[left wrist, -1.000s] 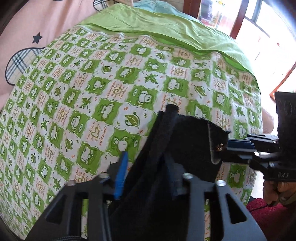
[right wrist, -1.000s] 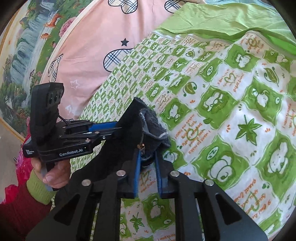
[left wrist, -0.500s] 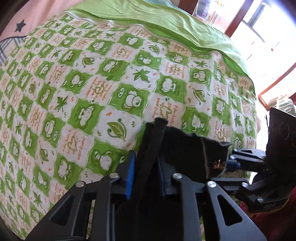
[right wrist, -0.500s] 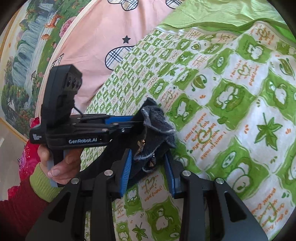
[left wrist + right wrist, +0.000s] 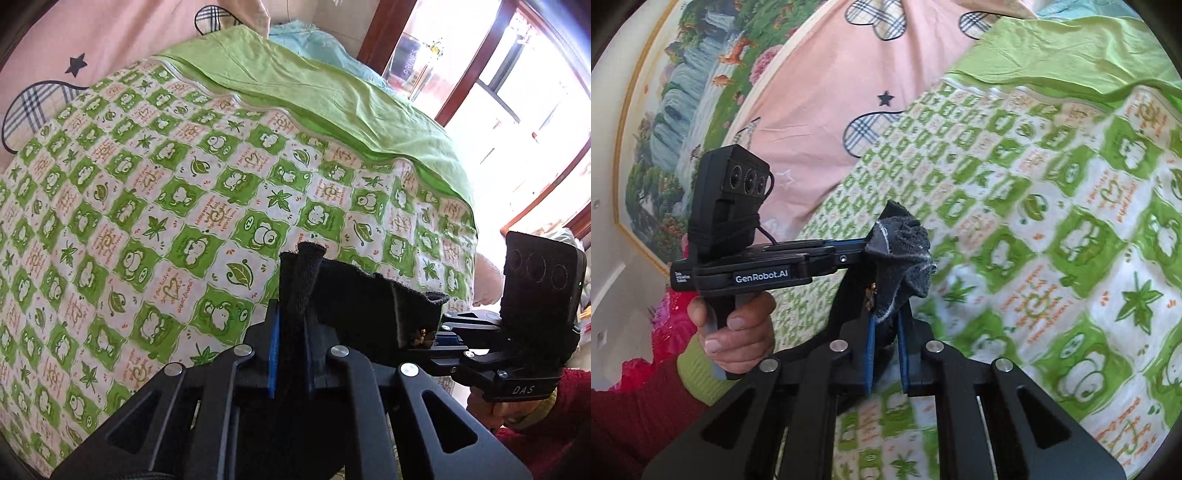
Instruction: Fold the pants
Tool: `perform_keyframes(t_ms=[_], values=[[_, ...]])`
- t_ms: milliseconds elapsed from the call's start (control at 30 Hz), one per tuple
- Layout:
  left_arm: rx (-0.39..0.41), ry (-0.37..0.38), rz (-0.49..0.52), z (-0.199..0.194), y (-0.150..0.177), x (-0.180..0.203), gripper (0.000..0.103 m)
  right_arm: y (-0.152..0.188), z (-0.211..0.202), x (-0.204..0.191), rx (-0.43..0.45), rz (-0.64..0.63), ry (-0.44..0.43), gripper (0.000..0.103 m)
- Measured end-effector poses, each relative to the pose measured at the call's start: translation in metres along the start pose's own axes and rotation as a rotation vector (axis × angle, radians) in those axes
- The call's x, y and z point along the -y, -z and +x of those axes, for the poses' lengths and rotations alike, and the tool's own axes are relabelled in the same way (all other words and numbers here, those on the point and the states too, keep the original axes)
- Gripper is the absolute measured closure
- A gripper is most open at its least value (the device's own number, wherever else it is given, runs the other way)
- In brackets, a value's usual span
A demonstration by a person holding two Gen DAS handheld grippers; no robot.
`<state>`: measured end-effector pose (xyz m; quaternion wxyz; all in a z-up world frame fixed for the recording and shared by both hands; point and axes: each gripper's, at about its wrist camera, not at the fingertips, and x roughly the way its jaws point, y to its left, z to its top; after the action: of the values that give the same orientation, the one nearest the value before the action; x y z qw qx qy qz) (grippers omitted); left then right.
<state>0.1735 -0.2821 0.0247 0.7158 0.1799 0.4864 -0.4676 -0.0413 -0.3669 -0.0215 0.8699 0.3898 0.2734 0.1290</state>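
The black pants (image 5: 354,306) hang in the air above the bed, stretched between both grippers. My left gripper (image 5: 291,325) is shut on one corner of the waistband, which sticks up between its blue pads. My right gripper (image 5: 886,325) is shut on the other bunched corner (image 5: 905,254), where a small brass button shows. In the left wrist view the right gripper (image 5: 454,339) holds the cloth from the right. In the right wrist view the left gripper (image 5: 849,254) holds it from the left. The rest of the pants hangs out of sight below.
The bed is covered by a green and white frog-print quilt (image 5: 166,206) with a plain green sheet (image 5: 314,92) at its far end. A pink bedcover (image 5: 849,74) lies to the left. A window (image 5: 517,92) is at the far right.
Both grippers have lifted the pants and tilted up, so more of the far bed and window shows. The grips on the waistband are unchanged.
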Motion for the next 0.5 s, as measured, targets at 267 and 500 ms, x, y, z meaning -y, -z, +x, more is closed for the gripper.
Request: perform_keyframes(t_ms=[267, 500], values=[[0.138, -0.057, -0.052, -0.073, 0.042, -0.001, 0.093, 0.004, 0.008, -0.055, -0.050, -0.086, -0.159, 0.091], [0.240, -0.126, -0.157, -0.126, 0.102, -0.019, 0.093, 0.025, 0.042, -0.103, -0.151, -0.169, -0.256, 0.091]])
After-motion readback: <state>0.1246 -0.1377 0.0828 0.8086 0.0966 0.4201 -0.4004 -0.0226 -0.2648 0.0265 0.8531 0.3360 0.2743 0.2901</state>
